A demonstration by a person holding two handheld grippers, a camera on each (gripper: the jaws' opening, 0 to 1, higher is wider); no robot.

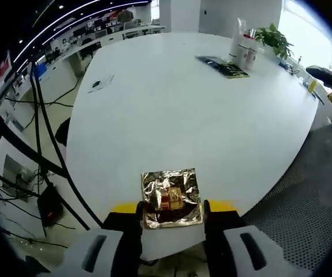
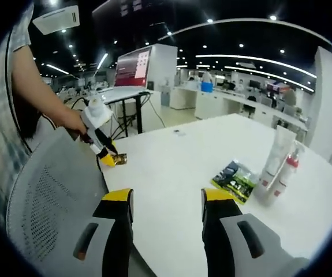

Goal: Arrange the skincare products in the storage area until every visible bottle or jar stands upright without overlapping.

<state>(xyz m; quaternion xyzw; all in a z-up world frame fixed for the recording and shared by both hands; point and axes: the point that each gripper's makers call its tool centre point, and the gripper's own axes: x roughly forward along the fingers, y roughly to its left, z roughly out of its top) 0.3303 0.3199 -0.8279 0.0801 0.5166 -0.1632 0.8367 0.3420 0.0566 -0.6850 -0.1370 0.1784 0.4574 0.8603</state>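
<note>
Foil pouch (image 1: 171, 198) in left claw (image 1: 172, 222)

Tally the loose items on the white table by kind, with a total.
Shiny foil sachet, held in the left gripper: 1
Dark green packet, lying flat: 1
White tube, upright: 1
Bottle with red top, upright: 1
Paper sheet at the far edge: 1
Total: 5

Print on the gold foil sachet (image 1: 171, 199) is too small to read.
</note>
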